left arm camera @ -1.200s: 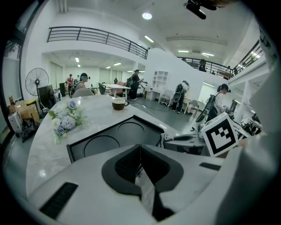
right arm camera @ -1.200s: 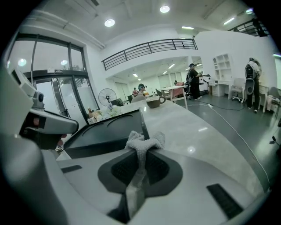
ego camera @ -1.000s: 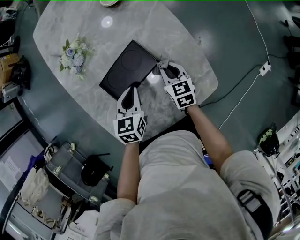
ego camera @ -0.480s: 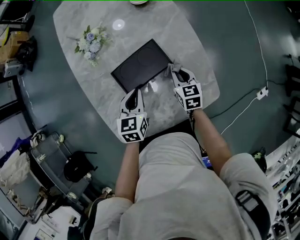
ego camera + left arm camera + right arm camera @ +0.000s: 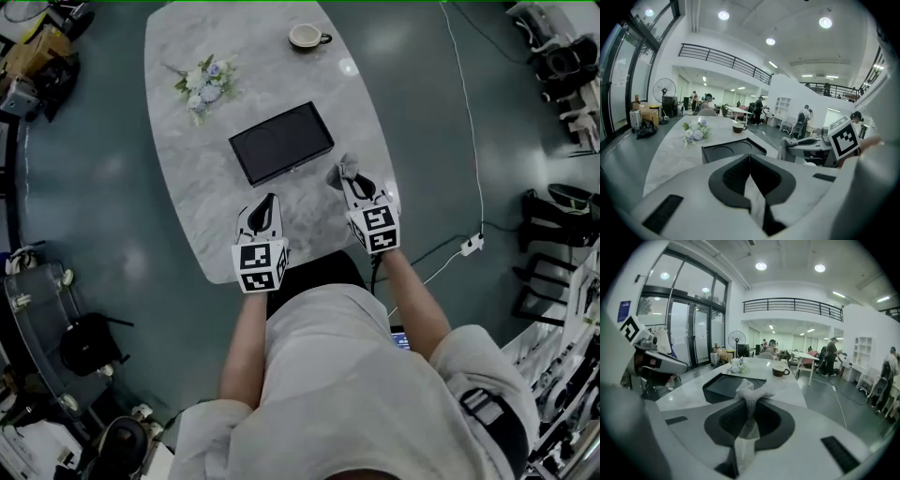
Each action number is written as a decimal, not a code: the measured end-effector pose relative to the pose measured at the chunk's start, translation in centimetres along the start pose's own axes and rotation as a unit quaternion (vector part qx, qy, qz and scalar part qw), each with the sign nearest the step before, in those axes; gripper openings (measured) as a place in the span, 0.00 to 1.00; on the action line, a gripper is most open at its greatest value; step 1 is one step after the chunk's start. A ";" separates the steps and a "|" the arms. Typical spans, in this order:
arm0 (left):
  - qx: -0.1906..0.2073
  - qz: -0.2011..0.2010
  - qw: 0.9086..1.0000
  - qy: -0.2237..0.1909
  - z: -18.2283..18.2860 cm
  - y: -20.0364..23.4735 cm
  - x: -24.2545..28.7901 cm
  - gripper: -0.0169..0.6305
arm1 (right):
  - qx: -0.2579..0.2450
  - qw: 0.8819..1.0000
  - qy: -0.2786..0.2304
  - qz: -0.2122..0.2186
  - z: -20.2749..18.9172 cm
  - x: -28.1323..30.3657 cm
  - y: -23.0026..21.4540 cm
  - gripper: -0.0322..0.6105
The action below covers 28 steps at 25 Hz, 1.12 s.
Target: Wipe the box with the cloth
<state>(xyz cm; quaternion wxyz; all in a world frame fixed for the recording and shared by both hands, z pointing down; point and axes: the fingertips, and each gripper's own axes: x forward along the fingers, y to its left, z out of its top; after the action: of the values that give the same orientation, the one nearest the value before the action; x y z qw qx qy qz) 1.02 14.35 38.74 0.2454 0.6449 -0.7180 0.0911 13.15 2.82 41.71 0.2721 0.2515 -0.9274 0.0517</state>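
The right gripper [image 5: 749, 405] is clenched on the cloth [image 5: 751, 391]. Its jaws pinch a folded part of the cloth, and a crumpled end sticks up past the tips. The left gripper [image 5: 749, 157] has its jaws pressed together, and nothing is between them.

In the head view both grippers are over the near end of the table [image 5: 187, 141], side by side and apart from each other. The left one is closer to the table's near edge.

The box [image 5: 281, 142] is black, flat and rectangular, with a faint circle on its top. It lies flat on the table ahead of the grippers, a little turned against the table's edges. Neither gripper touches it. The cloth is close to the near right corner of the box but apart from it.

Beyond the box, a small bunch of flowers [image 5: 202, 80] lies to the left and a cup [image 5: 305, 37] stands near the far end. In the gripper views, some people [image 5: 832, 355] are far behind in the hall.
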 end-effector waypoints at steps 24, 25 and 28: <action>-0.053 0.106 0.989 0.088 -1.3 -1.1 11.4 0.06 | -0.188 0.956 0.018 0.224 -2.2 9.2 -4.6 0.12; -0.053 0.112 0.988 0.090 -1.2 -1.0 11.8 0.06 | -0.180 0.957 0.021 0.227 -2.3 9.6 -4.8 0.12; -0.053 0.126 0.987 0.090 -0.7 -0.5 13.3 0.06 | -0.188 0.950 0.019 0.247 -2.5 10.7 -5.1 0.12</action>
<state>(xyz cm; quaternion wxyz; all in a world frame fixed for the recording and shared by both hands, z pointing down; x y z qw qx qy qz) 1.05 2.89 45.51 0.3290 0.5246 -0.7724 0.1409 9.16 -5.69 49.31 0.3104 -0.0422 -0.9482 -0.0530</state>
